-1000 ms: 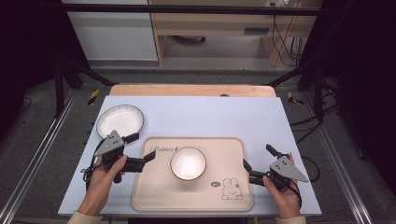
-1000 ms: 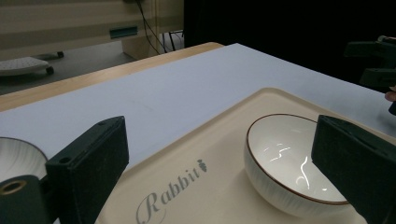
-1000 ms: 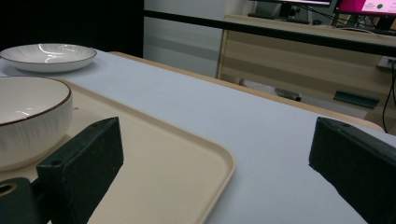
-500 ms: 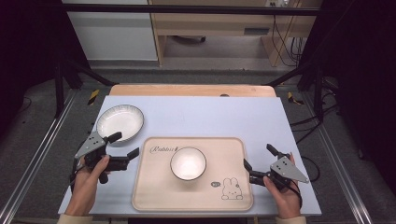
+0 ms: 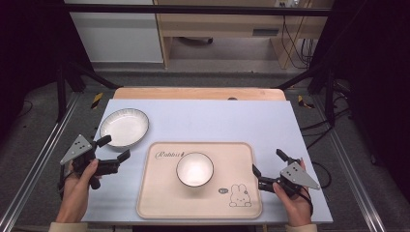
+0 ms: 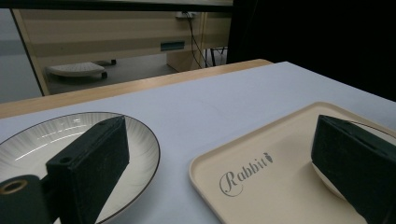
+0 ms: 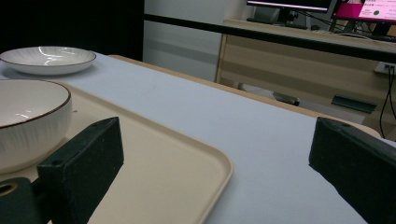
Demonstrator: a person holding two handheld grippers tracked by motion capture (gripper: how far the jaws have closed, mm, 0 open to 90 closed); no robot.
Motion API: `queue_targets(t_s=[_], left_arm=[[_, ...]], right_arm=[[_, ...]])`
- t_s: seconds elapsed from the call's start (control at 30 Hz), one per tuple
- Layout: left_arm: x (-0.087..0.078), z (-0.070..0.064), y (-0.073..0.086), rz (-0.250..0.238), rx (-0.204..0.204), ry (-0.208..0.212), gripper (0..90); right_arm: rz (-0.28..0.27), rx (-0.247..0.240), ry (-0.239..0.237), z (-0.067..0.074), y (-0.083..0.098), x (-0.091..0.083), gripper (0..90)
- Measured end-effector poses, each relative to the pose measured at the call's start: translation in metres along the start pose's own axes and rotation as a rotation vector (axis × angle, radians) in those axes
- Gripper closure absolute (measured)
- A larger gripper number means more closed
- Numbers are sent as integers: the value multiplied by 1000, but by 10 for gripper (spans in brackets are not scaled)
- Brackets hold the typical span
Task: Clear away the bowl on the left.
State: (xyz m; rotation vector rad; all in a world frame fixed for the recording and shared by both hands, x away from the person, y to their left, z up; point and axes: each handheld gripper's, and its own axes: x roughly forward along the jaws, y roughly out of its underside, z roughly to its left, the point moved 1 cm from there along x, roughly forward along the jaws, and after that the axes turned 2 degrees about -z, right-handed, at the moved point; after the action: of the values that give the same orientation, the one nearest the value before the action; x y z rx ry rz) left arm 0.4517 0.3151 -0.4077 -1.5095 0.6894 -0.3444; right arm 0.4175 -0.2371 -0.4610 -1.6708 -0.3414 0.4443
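A beige tray (image 5: 159, 203) printed with "Rabbit" and a rabbit drawing lies at the front middle of the table. In its centre stands a white bowl (image 5: 194, 168) with a dark rim. A white plate (image 5: 124, 127) rests on the table beyond the tray's left corner. My left gripper (image 5: 114, 149) is open, left of the tray and just in front of the plate, holding nothing. Over at the tray's right edge, my right gripper (image 5: 267, 162) is open and empty. The left gripper view shows the plate (image 6: 56, 135) and the tray (image 6: 280, 154); the right gripper view shows the bowl (image 7: 28, 116).
The pale blue table top (image 5: 217, 118) has a wooden strip (image 5: 198, 93) along its far edge. Black frame legs (image 5: 63, 82) stand beside the table on both sides. A wooden desk (image 5: 232, 24) with cables stands behind on the grey floor.
My left gripper has drawn back leftward from the tray's edge to a spot in front of the plate. The right gripper, bowl and tray have stayed put.
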Motion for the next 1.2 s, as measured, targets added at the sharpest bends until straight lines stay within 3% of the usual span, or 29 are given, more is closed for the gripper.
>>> queue_targets(t_s=[0.7, 1.2], left_arm=[[-8, 16, 14, -12, -19, -17, 41], [-2, 11, 26, -3, 8, 19, 41]], right_arm=[[-3, -2, 3, -2, 0, -2, 33], [-2, -2, -2, -1, 1, -1, 34]])
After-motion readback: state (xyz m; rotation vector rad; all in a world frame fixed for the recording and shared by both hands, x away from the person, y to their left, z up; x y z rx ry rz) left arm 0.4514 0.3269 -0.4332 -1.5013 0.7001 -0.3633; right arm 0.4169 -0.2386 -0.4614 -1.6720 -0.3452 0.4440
